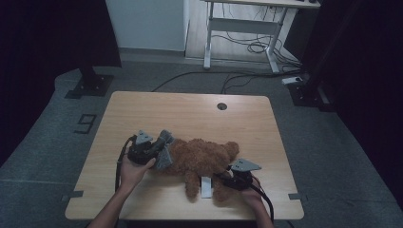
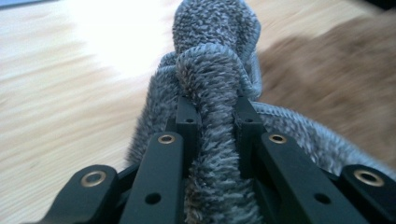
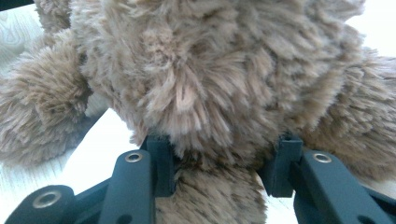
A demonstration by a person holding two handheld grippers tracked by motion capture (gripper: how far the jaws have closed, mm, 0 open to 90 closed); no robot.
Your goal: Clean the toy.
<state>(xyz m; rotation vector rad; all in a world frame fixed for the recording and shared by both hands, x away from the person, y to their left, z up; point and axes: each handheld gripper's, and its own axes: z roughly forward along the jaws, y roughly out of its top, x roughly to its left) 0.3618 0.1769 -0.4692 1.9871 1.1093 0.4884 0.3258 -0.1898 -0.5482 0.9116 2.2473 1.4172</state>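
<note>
Grippers work low in the high view: right gripper [image 1: 227, 178] at lower right clamps the brown teddy bear [image 1: 202, 159], its jaws pressed into the fur. Left gripper [image 1: 154, 151], left of centre, pinches the grey knitted cloth [image 1: 164, 153] at the bear's left end. Farther up, the wooden table [image 1: 190, 114] lies bare.

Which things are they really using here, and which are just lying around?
In use:
- brown teddy bear
- grey knitted cloth
- left hand-held gripper, shut on the cloth
- right hand-held gripper, clamped on the bear

Lying about:
- white strip
- floor cables
</note>
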